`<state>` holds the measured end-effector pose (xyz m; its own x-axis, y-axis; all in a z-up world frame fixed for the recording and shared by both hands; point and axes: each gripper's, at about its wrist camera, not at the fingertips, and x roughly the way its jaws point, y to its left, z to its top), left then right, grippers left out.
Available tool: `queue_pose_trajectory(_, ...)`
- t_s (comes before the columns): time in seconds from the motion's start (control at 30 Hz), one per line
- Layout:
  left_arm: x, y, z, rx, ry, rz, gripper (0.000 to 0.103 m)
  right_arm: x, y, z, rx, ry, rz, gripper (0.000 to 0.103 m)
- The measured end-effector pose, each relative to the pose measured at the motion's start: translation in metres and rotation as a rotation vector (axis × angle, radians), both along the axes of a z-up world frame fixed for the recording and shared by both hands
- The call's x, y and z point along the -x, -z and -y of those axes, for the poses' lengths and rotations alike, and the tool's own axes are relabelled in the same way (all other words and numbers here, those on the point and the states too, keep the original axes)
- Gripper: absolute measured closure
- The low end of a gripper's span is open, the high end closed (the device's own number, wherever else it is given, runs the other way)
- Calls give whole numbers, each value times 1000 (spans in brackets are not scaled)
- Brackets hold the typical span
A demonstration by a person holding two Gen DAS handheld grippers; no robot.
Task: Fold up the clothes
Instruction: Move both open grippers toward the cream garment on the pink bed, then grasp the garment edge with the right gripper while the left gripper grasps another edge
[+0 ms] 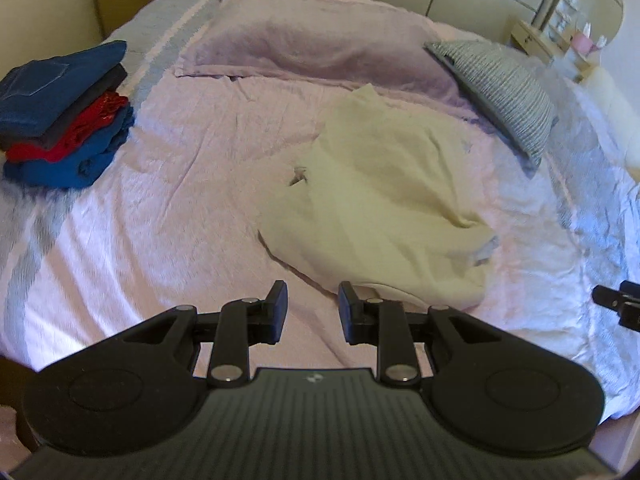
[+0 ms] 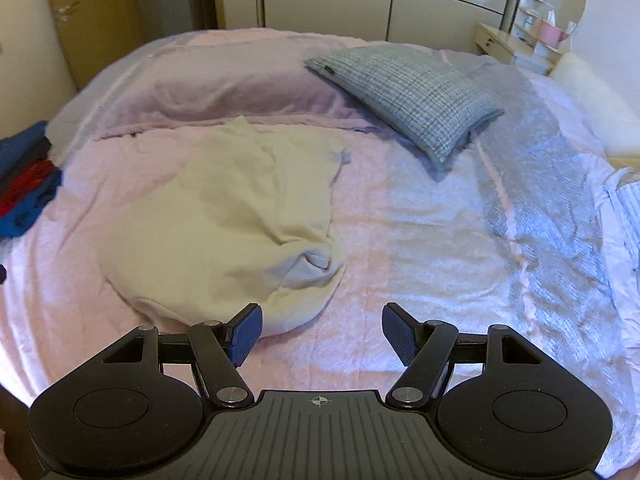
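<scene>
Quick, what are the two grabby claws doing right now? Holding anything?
Left gripper: open, holding nothing, just short of the cream garment.
Right gripper: open wider, holding nothing.

black tool (image 2: 319, 334), blue ribbed pads (image 2: 401, 338), silver rivets
</scene>
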<state>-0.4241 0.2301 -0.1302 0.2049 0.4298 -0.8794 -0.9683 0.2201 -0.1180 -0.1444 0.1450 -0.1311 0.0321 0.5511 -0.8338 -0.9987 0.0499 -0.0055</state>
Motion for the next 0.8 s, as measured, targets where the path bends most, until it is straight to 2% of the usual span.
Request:
queue_pose_trajectory(0.1, 2, 17, -13, 23, 17, -17, 81, 9, 15, -8, 31, -15, 47, 33)
queue_pose_trajectory(0.3, 0, 48, -21, 62, -5, -36, 81, 14, 55, -10, 98, -149, 143, 33)
queue_pose_trajectory(0.5, -10, 88, -12, 80, -58, -82, 81, 16, 108, -13, 85, -382, 212, 33)
queue_pose_trajectory(0.6, -12, 107, -6, 99, -89, -78, 81, 27, 150, -10, 53, -571, 305, 33)
queue_pose_trajectory(0.73, -12, 126, 8, 113, -114, -80, 81, 46, 208, 0, -72, -815, 516, 33)
queue_pose_trajectory(0.8, -11, 135, 15, 126, -134, -76, 81, 52, 238, 2, -136, -936, 655, 33)
